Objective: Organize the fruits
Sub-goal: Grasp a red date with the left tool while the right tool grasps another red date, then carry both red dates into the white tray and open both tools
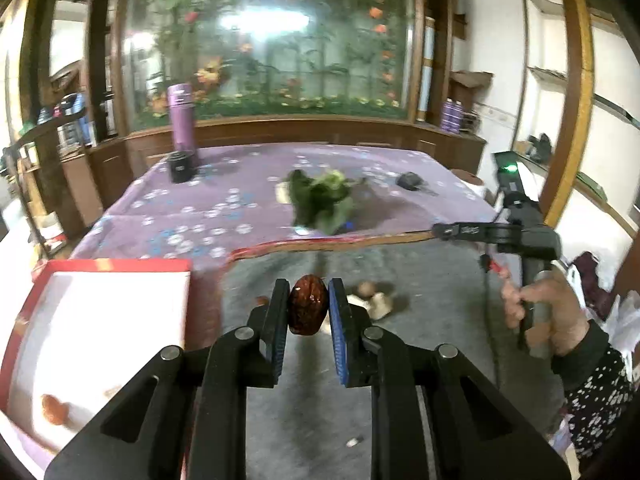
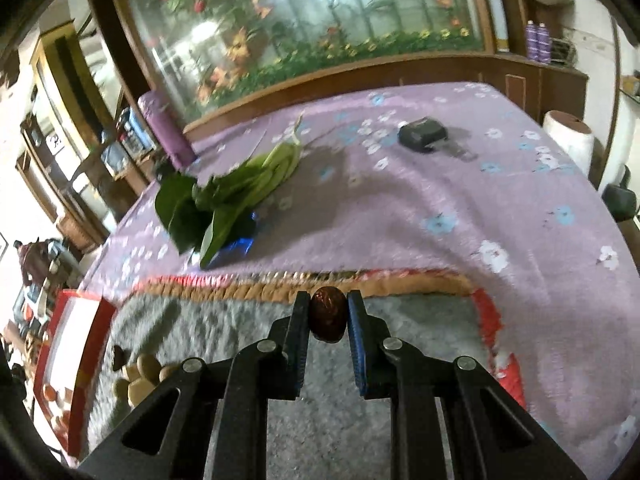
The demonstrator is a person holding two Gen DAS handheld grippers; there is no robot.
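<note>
My left gripper (image 1: 308, 300) is shut on a dark red jujube (image 1: 307, 305), held above the grey mat (image 1: 420, 280). My right gripper (image 2: 328, 312) is shut on another dark red jujube (image 2: 327, 314) over the same grey mat (image 2: 360, 420). A red box with a white inside (image 1: 100, 320) lies at the left and holds red jujubes (image 1: 54, 410); it also shows at the left edge of the right wrist view (image 2: 76, 344). Several pale round fruits (image 1: 376, 300) lie on the mat, also seen in the right wrist view (image 2: 140, 376). The right gripper's body shows in the left wrist view (image 1: 516, 232), held by a hand.
Leafy greens (image 2: 224, 196) lie on the purple flowered tablecloth (image 2: 440, 200) beyond the mat. A black key fob (image 2: 422, 134), a purple flask (image 1: 181, 120) and a black jar (image 1: 182, 166) stand farther back. A wooden cabinet with a flower mural is behind the table.
</note>
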